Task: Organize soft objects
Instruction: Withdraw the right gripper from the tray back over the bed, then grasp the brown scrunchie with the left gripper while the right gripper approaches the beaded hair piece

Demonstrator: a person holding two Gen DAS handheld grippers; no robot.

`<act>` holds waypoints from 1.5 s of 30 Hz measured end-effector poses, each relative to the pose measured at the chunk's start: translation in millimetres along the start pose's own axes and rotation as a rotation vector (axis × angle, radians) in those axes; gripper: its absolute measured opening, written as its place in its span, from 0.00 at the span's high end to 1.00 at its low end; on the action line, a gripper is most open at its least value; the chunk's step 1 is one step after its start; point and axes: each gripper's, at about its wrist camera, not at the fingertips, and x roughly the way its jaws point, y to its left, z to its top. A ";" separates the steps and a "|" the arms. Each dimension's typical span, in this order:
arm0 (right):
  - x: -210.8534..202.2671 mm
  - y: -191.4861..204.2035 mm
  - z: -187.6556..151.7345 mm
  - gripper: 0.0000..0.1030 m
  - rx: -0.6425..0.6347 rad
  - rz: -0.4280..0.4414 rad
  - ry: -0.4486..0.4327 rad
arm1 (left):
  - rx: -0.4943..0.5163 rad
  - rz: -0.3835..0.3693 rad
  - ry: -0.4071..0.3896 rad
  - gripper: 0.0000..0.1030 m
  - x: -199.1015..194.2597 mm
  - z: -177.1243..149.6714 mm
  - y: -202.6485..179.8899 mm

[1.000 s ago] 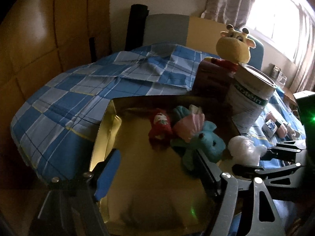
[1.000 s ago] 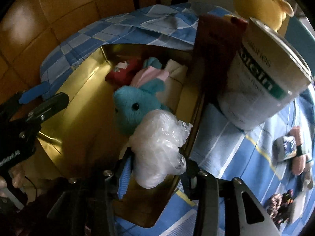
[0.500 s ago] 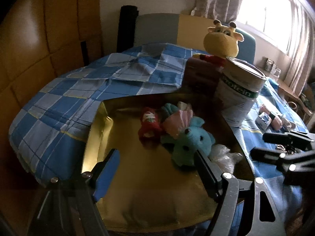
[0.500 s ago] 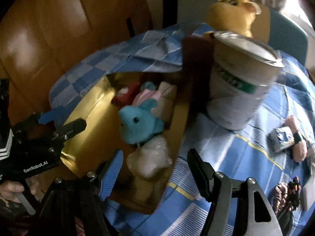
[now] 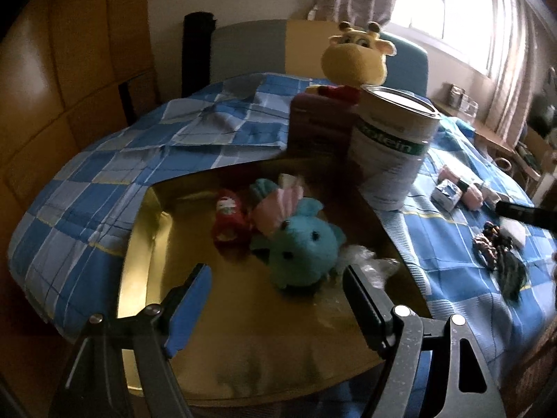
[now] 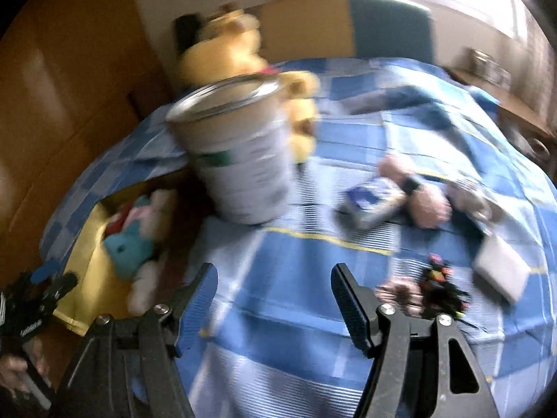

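Compared with a second ago, the right gripper (image 6: 273,296) no longer clamps the white plastic bag (image 5: 369,264): its jaws stand apart with nothing between them, and it has swung away from the gold box (image 5: 146,244) to hang over the bare blue checked cloth (image 6: 313,348), where its view is blurred. The bag now lies inside the box at its near right edge, touching the teal plush (image 5: 303,247). Behind the teal plush lie a pink-and-white soft piece (image 5: 275,202) and a red plush (image 5: 228,219), all grouped toward the far right of the box. The left gripper (image 5: 275,299) has shifted only slightly; it hovers over the near part of the box, jaws open and empty. Just right of the box stands a white tin (image 5: 393,149); its green band reads "...otein", the first letters hidden. A dark red box (image 5: 316,122) stands to the tin's left and a yellow giraffe plush (image 5: 355,59) behind it. Farther right on the cloth lie a small blue-and-white carton (image 6: 372,202), a pink soft item (image 6: 428,205), a white pad (image 6: 501,268) and a dark beaded tangle (image 6: 435,285); print on the carton is too blurred to read. In the right wrist view the left gripper's body bears white lettering, illegible here.
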 end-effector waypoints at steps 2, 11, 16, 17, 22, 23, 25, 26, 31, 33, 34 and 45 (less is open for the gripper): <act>-8.3 -21.9 -0.3 0.33 0.053 -0.035 -0.017 | 0.013 -0.010 0.000 0.24 -0.1 1.5 -6.3; -51.4 -125.7 -18.1 0.33 0.352 -0.138 -0.120 | 0.076 -0.057 0.001 0.24 1.1 7.3 -35.3; -62.5 -167.2 -31.1 0.33 0.546 -0.092 -0.173 | 0.131 -0.118 -0.009 0.24 -1.0 13.1 -59.2; -62.8 -177.4 -36.4 0.33 0.602 -0.060 -0.185 | 0.147 -0.134 -0.009 0.24 -1.0 14.3 -67.0; -71.8 -193.6 -50.9 0.33 0.721 -0.022 -0.248 | 0.195 -0.206 0.023 0.24 6.0 15.8 -101.7; -72.3 -193.8 -52.1 0.33 0.729 -0.021 -0.253 | 0.205 -0.221 0.036 0.24 8.8 14.8 -109.0; -72.6 -193.6 -52.1 0.33 0.734 -0.013 -0.259 | 0.228 -0.256 0.069 0.24 14.9 11.1 -123.8; -73.0 -193.3 -52.5 0.33 0.735 -0.010 -0.263 | 0.240 -0.271 0.088 0.24 18.0 9.1 -131.4; -71.6 -195.9 -55.0 0.33 0.745 0.010 -0.263 | 0.321 -0.323 0.130 0.26 25.8 -3.2 -166.2; -71.4 -197.6 -56.4 0.33 0.751 0.021 -0.264 | 0.343 -0.350 0.145 0.33 28.3 -5.9 -177.2; -71.1 -197.9 -56.7 0.33 0.752 0.023 -0.263 | 0.352 -0.360 0.152 0.36 30.0 -6.4 -181.6; -67.0 -198.6 -55.4 0.33 0.746 0.043 -0.242 | 0.321 -0.491 0.261 0.63 70.5 12.4 -243.2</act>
